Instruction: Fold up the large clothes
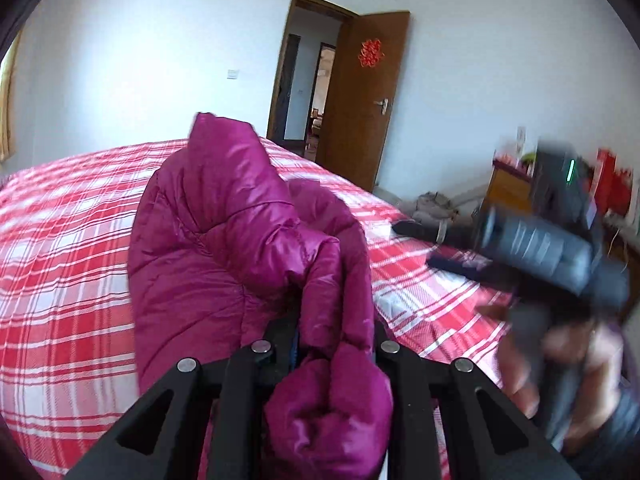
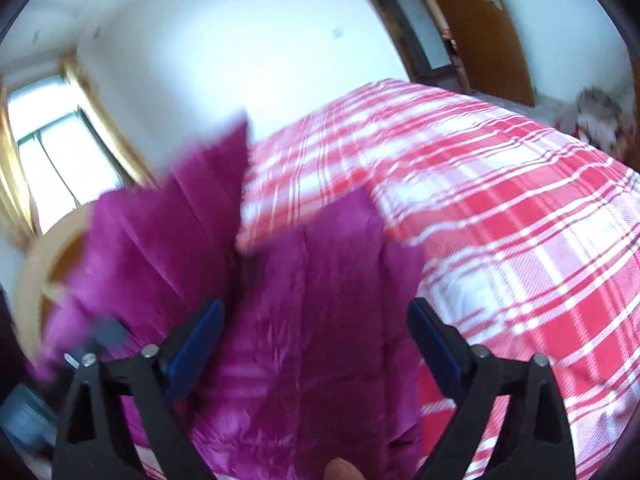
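Note:
A magenta puffer jacket (image 1: 224, 224) is bunched up over a bed with a red and white plaid cover (image 1: 60, 248). My left gripper (image 1: 334, 340) is shut on a fold of the jacket, which bulges out behind the fingers and hangs down from them. In the right wrist view the jacket (image 2: 312, 320) lies below and ahead, blurred by motion. My right gripper (image 2: 316, 320) is open and empty above the jacket, its blue-padded fingers (image 2: 200, 332) wide apart. The right gripper also shows blurred at the right of the left wrist view (image 1: 552, 240).
The plaid bed cover (image 2: 500, 220) fills most of both views. A brown door (image 1: 360, 100) stands open at the back. A wooden cabinet (image 1: 508, 188) with red items stands at the right. A window (image 2: 52, 152) and a wooden headboard (image 2: 36, 264) are at the left.

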Action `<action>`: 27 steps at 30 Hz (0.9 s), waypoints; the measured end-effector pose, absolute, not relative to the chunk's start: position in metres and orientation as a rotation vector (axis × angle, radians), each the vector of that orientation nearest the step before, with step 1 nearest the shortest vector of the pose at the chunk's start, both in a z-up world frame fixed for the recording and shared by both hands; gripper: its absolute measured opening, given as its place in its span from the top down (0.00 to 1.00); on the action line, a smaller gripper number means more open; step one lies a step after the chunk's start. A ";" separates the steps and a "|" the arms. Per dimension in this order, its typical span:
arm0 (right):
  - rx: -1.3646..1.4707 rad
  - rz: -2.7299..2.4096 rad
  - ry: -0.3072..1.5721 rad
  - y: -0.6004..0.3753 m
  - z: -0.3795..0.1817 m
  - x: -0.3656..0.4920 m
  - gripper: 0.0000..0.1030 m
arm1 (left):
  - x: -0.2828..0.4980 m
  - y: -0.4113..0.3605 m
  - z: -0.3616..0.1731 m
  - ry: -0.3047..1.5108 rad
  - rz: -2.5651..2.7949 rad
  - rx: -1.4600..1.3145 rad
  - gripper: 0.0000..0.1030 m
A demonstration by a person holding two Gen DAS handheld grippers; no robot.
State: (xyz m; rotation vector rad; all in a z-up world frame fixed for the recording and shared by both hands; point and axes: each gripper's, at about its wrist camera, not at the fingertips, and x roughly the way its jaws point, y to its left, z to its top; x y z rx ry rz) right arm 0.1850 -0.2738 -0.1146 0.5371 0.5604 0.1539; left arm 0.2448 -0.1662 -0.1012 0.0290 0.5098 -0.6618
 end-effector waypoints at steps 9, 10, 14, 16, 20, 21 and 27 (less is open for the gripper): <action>0.514 0.332 0.543 -0.284 -0.080 0.207 0.16 | 0.240 -0.217 -0.149 0.468 -0.620 0.219 0.80; 0.509 0.349 0.558 -0.280 -0.083 0.215 0.16 | 0.238 -0.220 -0.150 0.460 -0.616 0.234 0.79; 0.503 0.390 0.666 -0.268 -0.104 0.249 0.22 | 0.228 -0.220 -0.153 0.434 -0.597 0.276 0.76; 0.478 0.357 0.722 -0.264 -0.115 0.255 0.52 | 0.221 -0.213 -0.148 0.438 -0.595 0.290 0.71; 0.475 0.270 0.750 -0.270 -0.129 0.259 0.79 | 0.199 -0.184 -0.127 0.426 -0.623 0.277 0.64; 0.490 0.264 0.745 -0.273 -0.130 0.257 0.81 | 0.196 -0.174 -0.123 0.418 -0.622 0.266 0.50; 0.467 0.184 0.743 -0.282 -0.138 0.252 0.83 | 0.201 -0.100 -0.105 0.353 -0.525 0.129 0.13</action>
